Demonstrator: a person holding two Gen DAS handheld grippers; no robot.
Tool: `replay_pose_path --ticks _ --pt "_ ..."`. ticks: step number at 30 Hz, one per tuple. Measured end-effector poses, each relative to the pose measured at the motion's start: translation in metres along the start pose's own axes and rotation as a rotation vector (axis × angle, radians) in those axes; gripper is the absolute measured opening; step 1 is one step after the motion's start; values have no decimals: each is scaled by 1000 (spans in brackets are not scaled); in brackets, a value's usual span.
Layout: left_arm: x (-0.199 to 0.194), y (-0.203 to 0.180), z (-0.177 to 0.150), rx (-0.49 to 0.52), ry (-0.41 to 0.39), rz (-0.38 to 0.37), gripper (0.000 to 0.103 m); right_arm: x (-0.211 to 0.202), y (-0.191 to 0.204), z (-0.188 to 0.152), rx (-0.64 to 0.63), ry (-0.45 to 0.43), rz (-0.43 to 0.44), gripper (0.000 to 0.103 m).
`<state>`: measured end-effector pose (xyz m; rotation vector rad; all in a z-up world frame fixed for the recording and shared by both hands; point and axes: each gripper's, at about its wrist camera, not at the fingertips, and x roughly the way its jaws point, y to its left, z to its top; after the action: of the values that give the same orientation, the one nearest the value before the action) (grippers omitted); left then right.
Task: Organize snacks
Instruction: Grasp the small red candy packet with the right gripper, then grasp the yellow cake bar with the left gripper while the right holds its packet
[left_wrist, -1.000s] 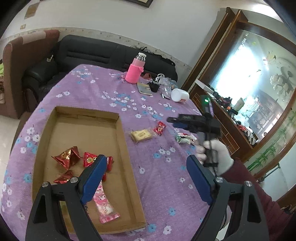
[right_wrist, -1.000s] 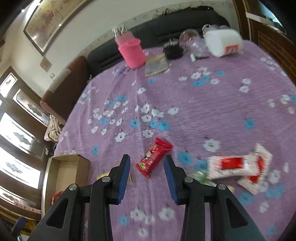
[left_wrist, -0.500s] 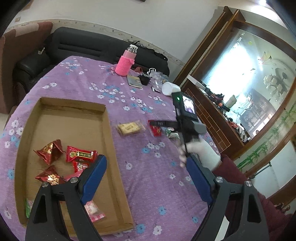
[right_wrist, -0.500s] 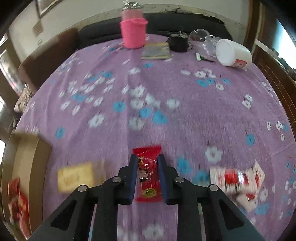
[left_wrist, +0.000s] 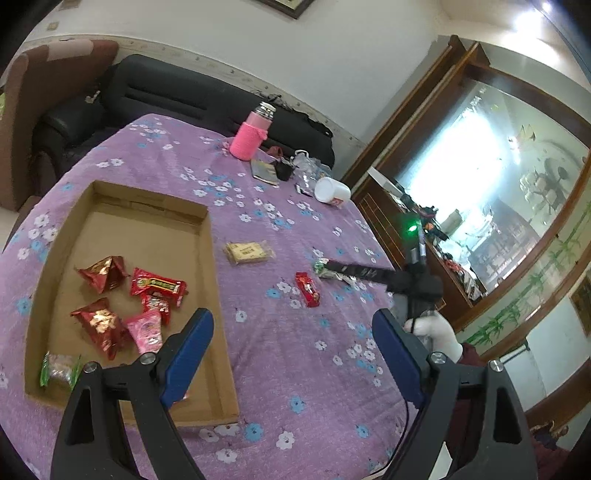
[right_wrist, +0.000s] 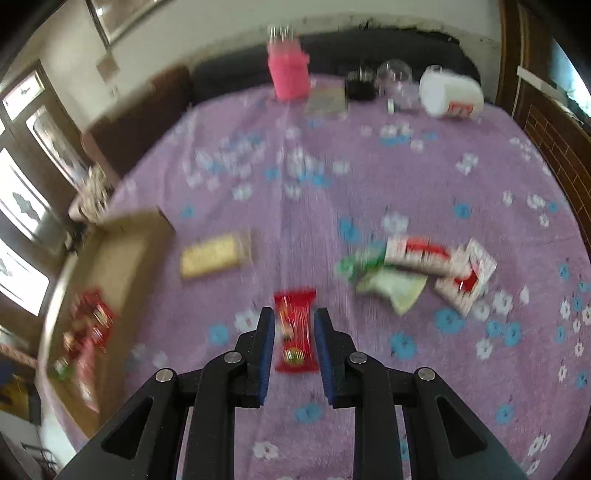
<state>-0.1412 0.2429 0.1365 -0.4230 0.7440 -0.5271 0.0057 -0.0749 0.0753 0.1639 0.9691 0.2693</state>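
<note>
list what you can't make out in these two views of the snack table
- Right wrist view: motion blur hides the print on the red snack packet between the right gripper pads.
- Left wrist view: the left gripper frame covers the near corner of the brown cardboard tray.
- Left wrist view: the right gripper's fingertips are too small and dark to read.

Cardboard tray (left_wrist: 216, 280) left on tablecloth (left_wrist: 280, 343), biscuit pack (left_wrist: 248, 252) right of it

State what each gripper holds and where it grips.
The right gripper is shut on the red snack packet, pinching its long sides near the middle. The left gripper is open and holds nothing.
</note>
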Motion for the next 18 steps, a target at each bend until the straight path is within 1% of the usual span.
replay_pose_path --ticks 2,4,6,9,11,14,18 --pt "-2 8 -2 -20 -7 9 87 2 6 9 13 -30 33 24" --pt "-1 16 -4 -32 -8 17 87 14 17 17 11 -38 61 24" --pt "2 24 -6 -39 1 34 87 34 27 27 7 -26 60 24" --pt "6 35 -8 -45 16 37 87 68 45 41 19 10 74 24" --pt "9 41 -7 -51 18 41 87 88 58 48 9 34 62 24" --pt "12 47 -7 -59 25 44 87 119 81 58 -45 59 13 24" --pt "17 54 -8 -76 38 44 87 146 99 57 -130 102 -34 24"
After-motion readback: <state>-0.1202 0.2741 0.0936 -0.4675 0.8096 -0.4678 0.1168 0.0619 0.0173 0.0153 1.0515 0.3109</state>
